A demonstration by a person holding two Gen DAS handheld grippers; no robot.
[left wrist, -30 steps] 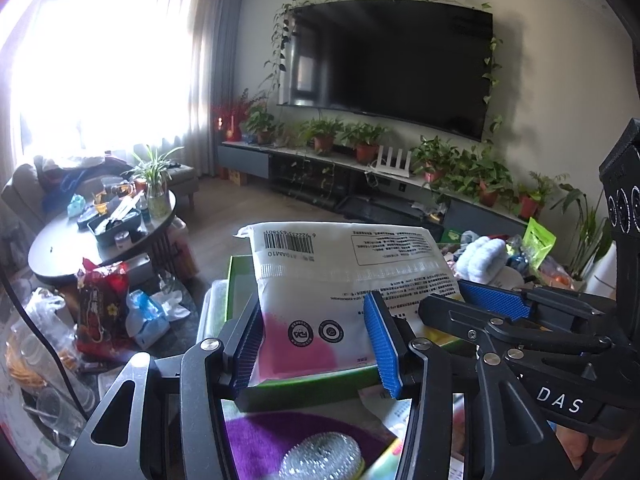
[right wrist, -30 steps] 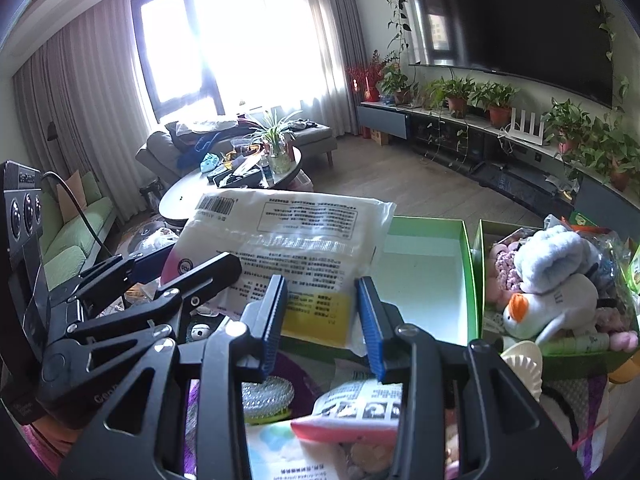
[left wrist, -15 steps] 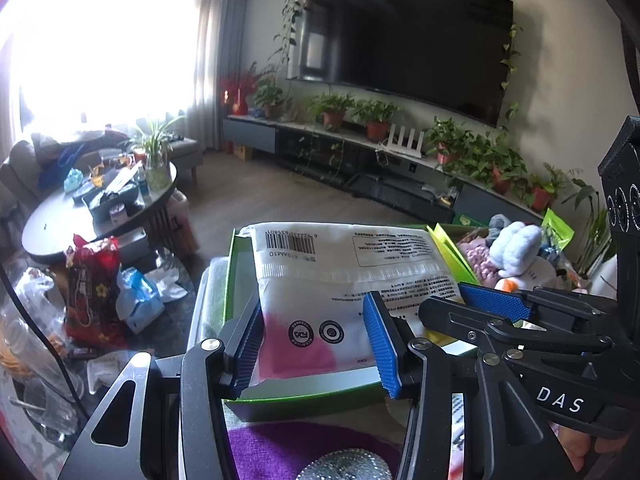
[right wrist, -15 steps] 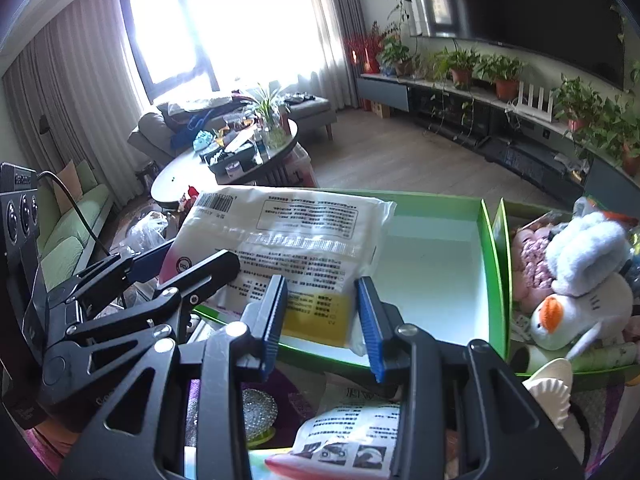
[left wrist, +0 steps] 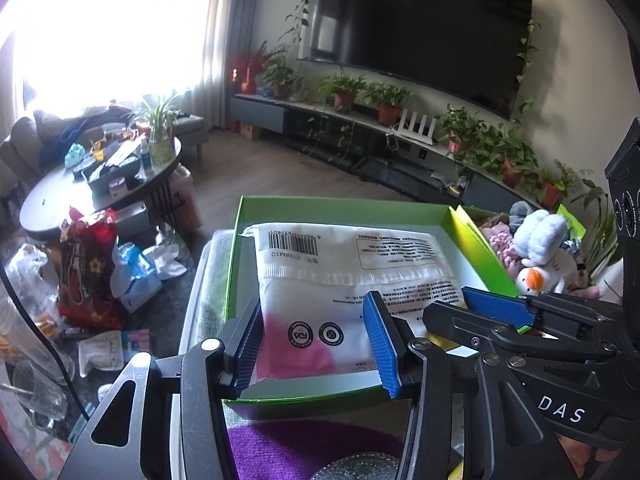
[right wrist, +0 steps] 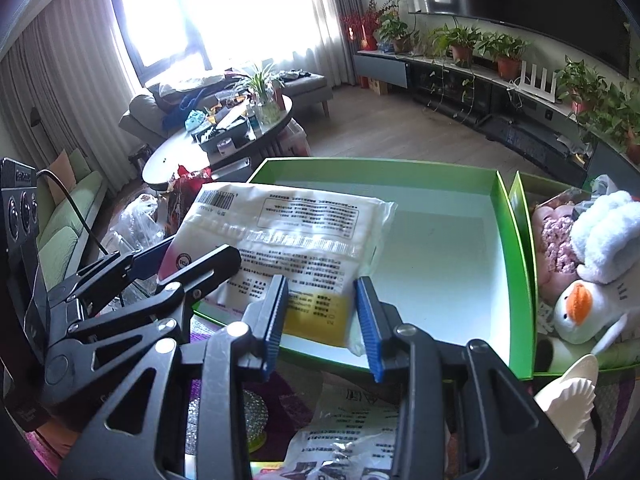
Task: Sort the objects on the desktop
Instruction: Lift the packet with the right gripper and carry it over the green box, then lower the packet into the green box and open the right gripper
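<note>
Your left claw point(left wrist: 316, 344) and right claw point(right wrist: 322, 316) each pinch a near corner of the white packet point(left wrist: 340, 280), pads pressed on it. The packet sits over the left part of the green tray point(right wrist: 440, 168), long axis running away from you, barcode end far, pink and yellow corners near. Whether it touches the tray floor can't be told. Plush duck point(right wrist: 580, 312) lies in the neighbouring tray, partly cut off.
</note>
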